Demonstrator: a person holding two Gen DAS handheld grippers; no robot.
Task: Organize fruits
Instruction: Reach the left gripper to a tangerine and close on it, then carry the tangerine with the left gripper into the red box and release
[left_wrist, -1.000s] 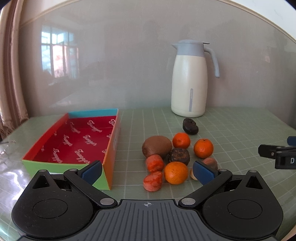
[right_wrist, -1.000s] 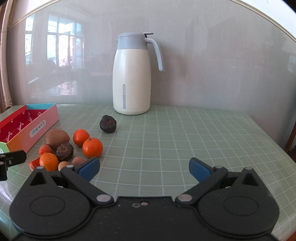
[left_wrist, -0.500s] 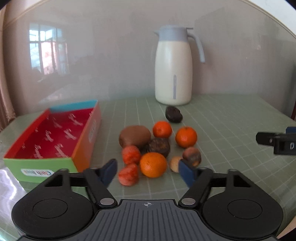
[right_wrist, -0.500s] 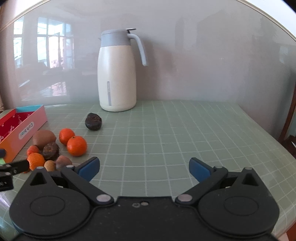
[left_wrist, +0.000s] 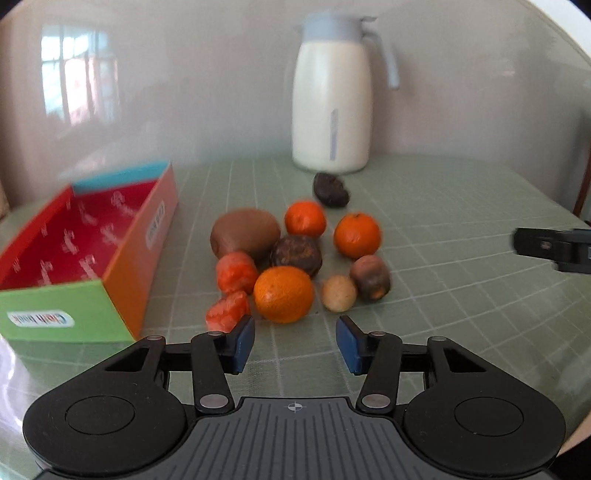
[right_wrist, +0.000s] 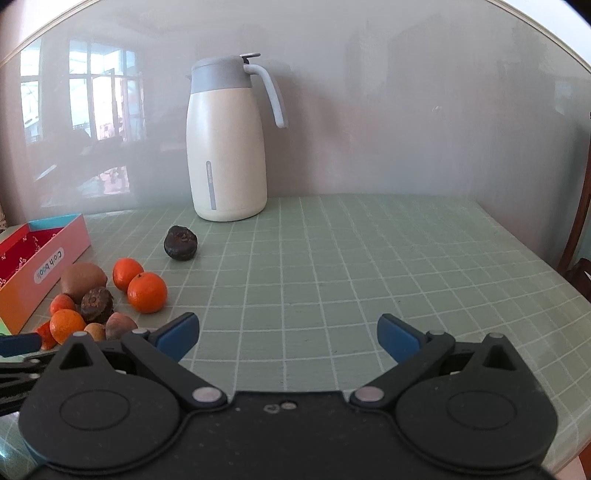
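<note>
mixed fruits clustered beside red-lined box, slightly blurred.

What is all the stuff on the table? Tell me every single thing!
box: 1, red inside, orange and green walls, left, empty
jug: 1, cream with grey lid, at the back
oranges: 3, orange, middle pile
kiwi: 1, brown, beside box
dark wrinkled fruits: 2, one in pile, one near jug
red fruits: 2, front left of pile
small brownish fruits: 2, right of pile
table: 1, green grid
left gripper: closing, nothing between
right gripper: open
</note>
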